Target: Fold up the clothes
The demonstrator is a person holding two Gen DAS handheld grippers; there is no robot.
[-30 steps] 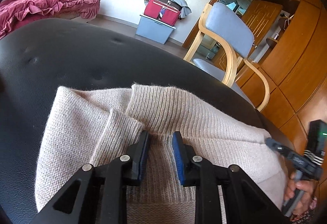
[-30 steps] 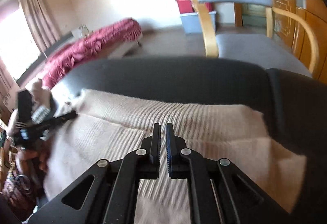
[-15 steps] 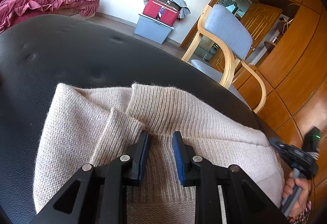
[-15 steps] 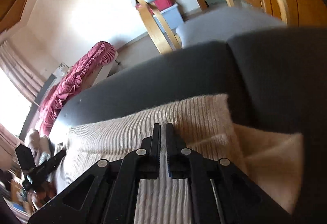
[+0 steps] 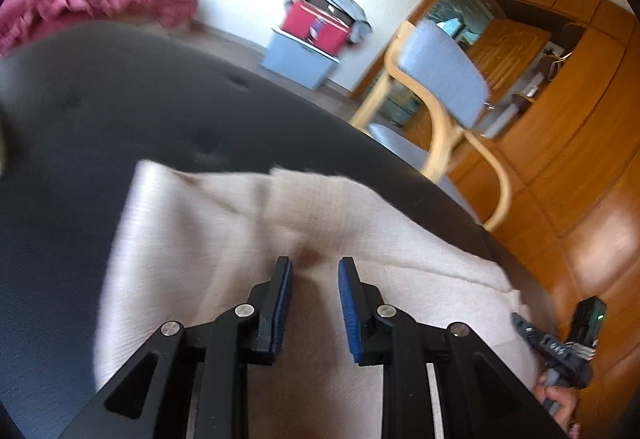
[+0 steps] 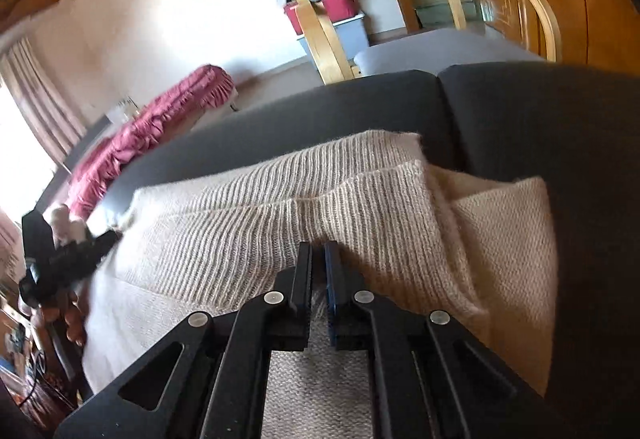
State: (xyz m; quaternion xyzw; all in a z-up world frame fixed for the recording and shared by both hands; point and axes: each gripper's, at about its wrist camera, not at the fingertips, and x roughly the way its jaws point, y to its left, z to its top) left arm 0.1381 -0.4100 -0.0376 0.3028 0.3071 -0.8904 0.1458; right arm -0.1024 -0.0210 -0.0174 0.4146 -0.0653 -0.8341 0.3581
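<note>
A beige knit sweater (image 5: 208,239) lies on a black sofa seat (image 5: 100,119). My left gripper (image 5: 314,271) sits on its near side, blue pads a little apart and closed on a thick bunch of the knit. In the right wrist view the sweater (image 6: 240,223) shows a ribbed band folded over a smoother layer. My right gripper (image 6: 319,259) is shut on that ribbed fold, its pads almost touching. The left gripper (image 6: 68,259) shows blurred at the sweater's left corner. The right gripper (image 5: 560,347) appears at the sweater's right end, held by a hand (image 5: 556,399).
A wooden armchair with grey cushions (image 5: 440,71) stands just beyond the sofa. Wooden cabinets (image 5: 580,119) fill the right side. A grey bin with a red box (image 5: 304,59) sits by the far wall. A bed with a red cover (image 6: 160,127) is at the left.
The right gripper has swung round and carried the ribbed edge over the lower layer, which now shows at the right. The left view has tilted up and blurred; its hold looks the same.
</note>
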